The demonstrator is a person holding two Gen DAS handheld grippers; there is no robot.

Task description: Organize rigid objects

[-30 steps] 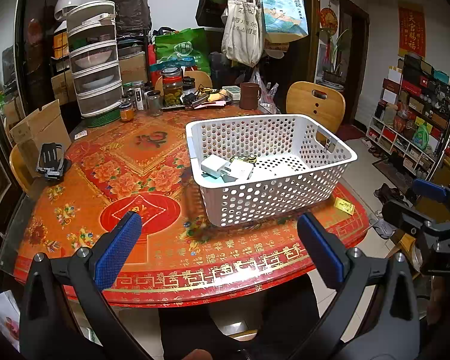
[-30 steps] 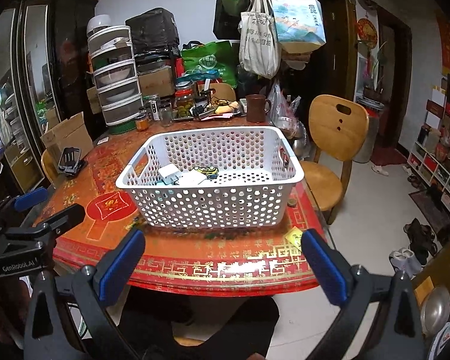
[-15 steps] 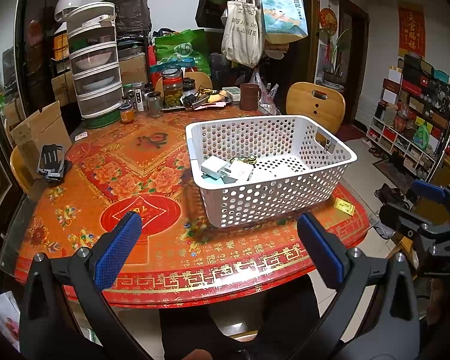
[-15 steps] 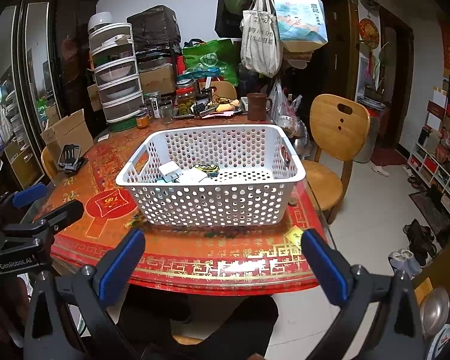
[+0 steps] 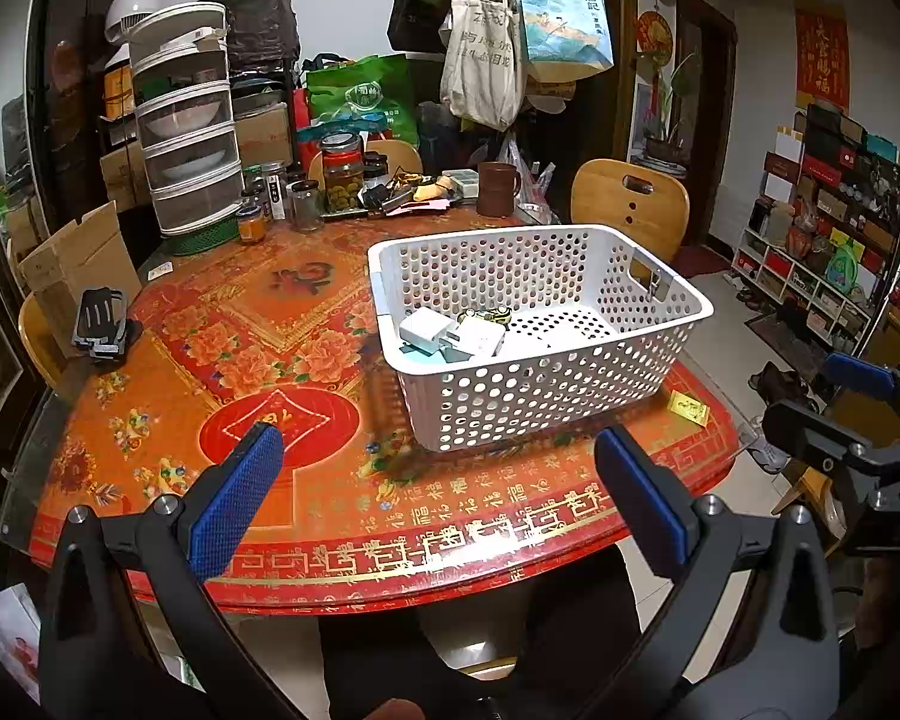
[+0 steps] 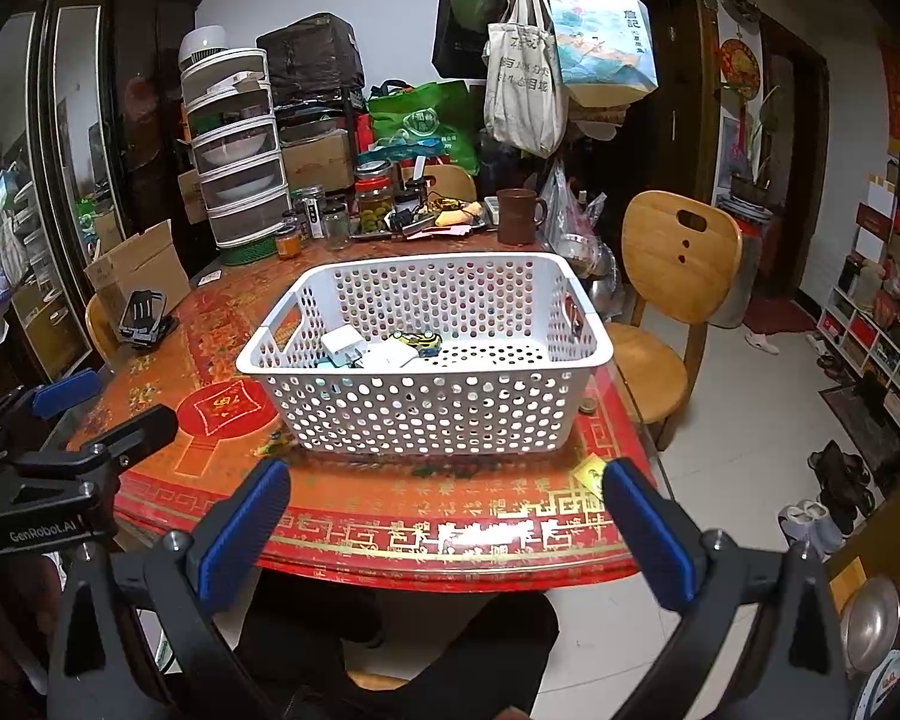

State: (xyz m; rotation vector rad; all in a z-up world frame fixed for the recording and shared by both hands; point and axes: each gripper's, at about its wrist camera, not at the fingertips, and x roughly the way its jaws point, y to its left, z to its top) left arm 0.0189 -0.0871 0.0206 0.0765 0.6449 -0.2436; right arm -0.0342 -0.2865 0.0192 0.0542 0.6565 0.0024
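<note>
Near frame centre, white basket [image 5: 540,324] holding chargers [image 5: 450,333] sits on bench [image 5: 222,360] toward its right edge; both grippers' jaws wide, empty, off the near edge. Scene unchanged from earlier.

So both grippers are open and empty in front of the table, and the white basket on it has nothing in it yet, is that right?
Not quite. The white basket is not empty: white chargers and a small yellow toy car already lie in it, as both wrist views show. The rest holds: the left gripper and the right gripper have their jaws open and hold nothing, in front of the table.
</note>
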